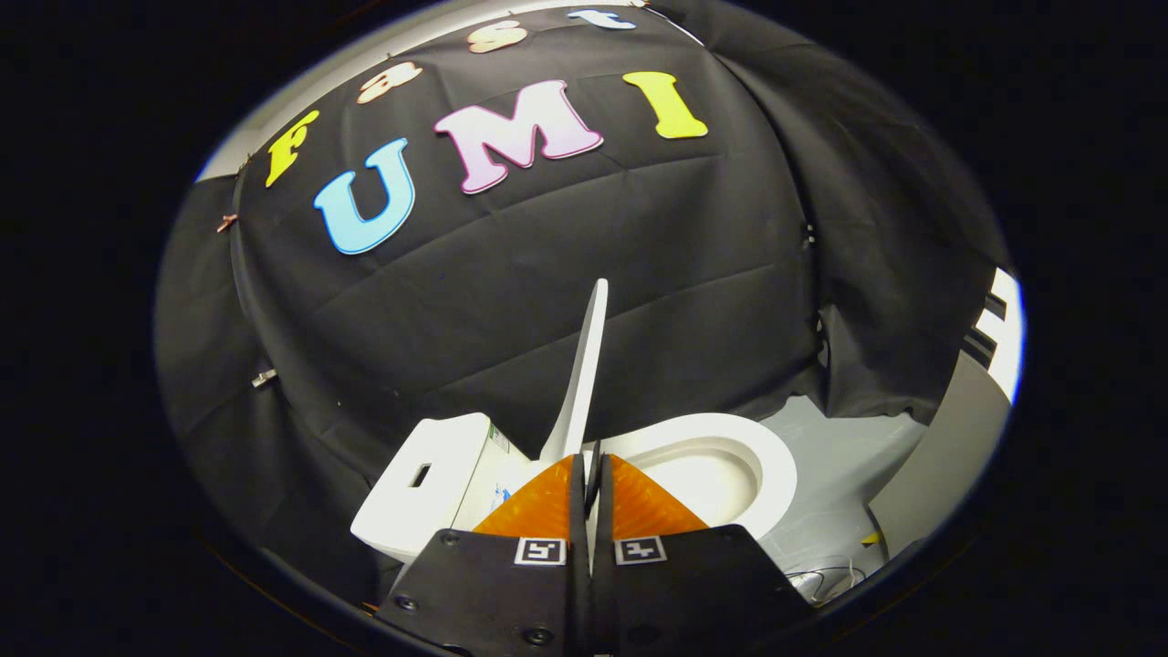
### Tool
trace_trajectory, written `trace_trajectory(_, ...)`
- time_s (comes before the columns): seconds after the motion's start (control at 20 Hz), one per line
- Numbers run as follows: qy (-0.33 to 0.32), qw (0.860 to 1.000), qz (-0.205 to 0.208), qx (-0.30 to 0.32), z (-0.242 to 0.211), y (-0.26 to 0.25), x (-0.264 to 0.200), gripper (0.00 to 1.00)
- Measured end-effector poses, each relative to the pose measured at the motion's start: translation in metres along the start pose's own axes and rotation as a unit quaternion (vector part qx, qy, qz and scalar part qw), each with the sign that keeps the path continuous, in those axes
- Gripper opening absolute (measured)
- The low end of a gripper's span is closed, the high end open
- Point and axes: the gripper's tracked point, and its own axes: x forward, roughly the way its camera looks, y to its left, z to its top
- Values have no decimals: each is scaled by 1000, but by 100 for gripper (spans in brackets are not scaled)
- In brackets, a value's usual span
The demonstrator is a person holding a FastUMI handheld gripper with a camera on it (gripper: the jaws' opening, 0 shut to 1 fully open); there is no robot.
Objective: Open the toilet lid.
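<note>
Straight ahead of the gripper (pixel 589 474), the toilet lid (pixel 584 365) stands raised, edge-on, its thin rim caught between the nearly closed jaws; the toilet bowl (pixel 721 456) lies open to one side, the tank (pixel 429 484) to the other.

The toilet lid (pixel 584 365), the tank (pixel 424 488) and the bowl rim (pixel 721 456) were white, the floor (pixel 839 474) pale grey, the cloth wall (pixel 547 274) black.
</note>
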Motion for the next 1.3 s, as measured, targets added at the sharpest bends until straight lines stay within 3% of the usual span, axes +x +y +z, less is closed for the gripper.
trace_trajectory(0.8, -11, 996, 7, -84, -4, 139, -10, 5)
trace_trajectory(1.05, -18, 995, -20, -98, -10, 171, -9, 5)
trace_trajectory(1.3, -23, 992, -20, -122, -27, 210, -8, 5)
